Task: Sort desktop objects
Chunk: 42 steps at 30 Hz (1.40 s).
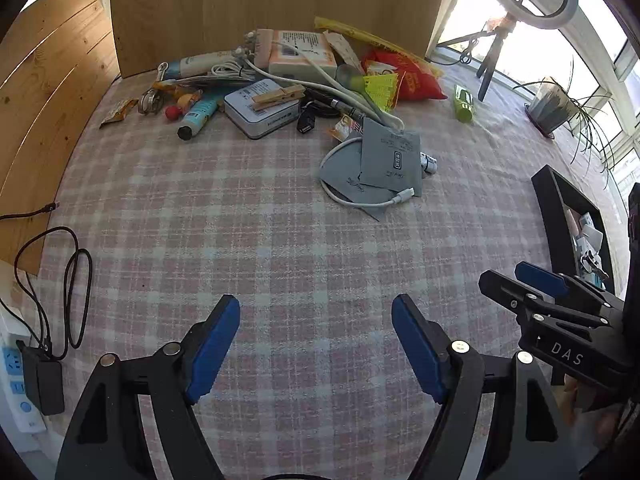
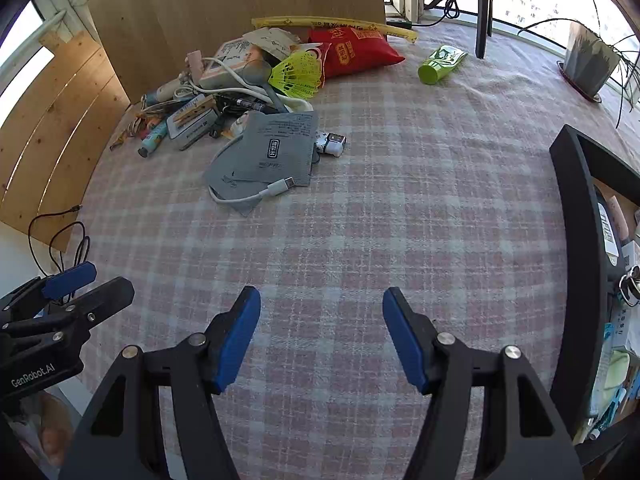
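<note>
A pile of desktop objects lies at the far side of the checked tablecloth: a grey foil pouch (image 1: 390, 158) (image 2: 278, 148) with a white cable (image 1: 360, 200) (image 2: 256, 196), a metal tin (image 1: 262, 110) with a wooden clothespin (image 1: 278, 96), a red snack bag (image 1: 404, 74) (image 2: 352, 54), a green tube (image 1: 464, 104) (image 2: 440, 62). My left gripper (image 1: 316, 320) is open and empty, well short of the pile. My right gripper (image 2: 320, 316) is open and empty, beside the left one. A black storage box (image 1: 554, 216) (image 2: 580, 240) on the right holds several sorted items.
A wooden board (image 1: 260, 4) stands behind the pile. A potted plant (image 1: 556, 104) and a ring-light tripod (image 1: 496, 48) stand at the window. A black charger (image 1: 42, 380) with cables sits in a power strip at the left edge.
</note>
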Each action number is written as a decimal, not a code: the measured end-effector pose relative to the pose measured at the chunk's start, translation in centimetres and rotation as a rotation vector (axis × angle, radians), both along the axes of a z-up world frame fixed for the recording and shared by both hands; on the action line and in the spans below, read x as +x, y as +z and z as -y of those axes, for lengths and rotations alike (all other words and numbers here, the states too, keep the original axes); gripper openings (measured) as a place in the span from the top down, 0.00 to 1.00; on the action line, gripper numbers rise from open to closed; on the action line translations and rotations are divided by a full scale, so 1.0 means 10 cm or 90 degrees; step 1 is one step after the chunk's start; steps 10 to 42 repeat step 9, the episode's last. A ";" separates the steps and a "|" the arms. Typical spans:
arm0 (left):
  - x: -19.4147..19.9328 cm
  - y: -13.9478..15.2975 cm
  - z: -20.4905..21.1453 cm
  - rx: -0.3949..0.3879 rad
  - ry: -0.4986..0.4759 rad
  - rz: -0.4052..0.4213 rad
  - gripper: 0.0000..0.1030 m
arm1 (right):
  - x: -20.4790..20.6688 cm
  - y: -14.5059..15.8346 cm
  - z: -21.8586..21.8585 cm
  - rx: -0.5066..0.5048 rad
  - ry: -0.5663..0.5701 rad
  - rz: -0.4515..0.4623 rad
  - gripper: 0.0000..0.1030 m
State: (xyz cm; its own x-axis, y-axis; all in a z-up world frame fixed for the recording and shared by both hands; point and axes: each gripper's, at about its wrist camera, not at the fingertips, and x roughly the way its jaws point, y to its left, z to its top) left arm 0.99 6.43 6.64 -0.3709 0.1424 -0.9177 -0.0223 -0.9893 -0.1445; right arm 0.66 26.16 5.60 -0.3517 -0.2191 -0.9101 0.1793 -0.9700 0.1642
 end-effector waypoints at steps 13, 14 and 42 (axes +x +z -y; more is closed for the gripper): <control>0.05 0.07 -0.03 -0.010 -0.021 -0.031 0.26 | 0.00 -0.01 0.06 0.004 0.001 -0.003 0.39; 0.05 0.07 -0.03 -0.010 -0.021 -0.031 0.26 | 0.00 -0.01 0.06 0.004 0.001 -0.003 0.39; 0.05 0.07 -0.03 -0.010 -0.021 -0.031 0.26 | 0.00 -0.01 0.06 0.004 0.001 -0.003 0.39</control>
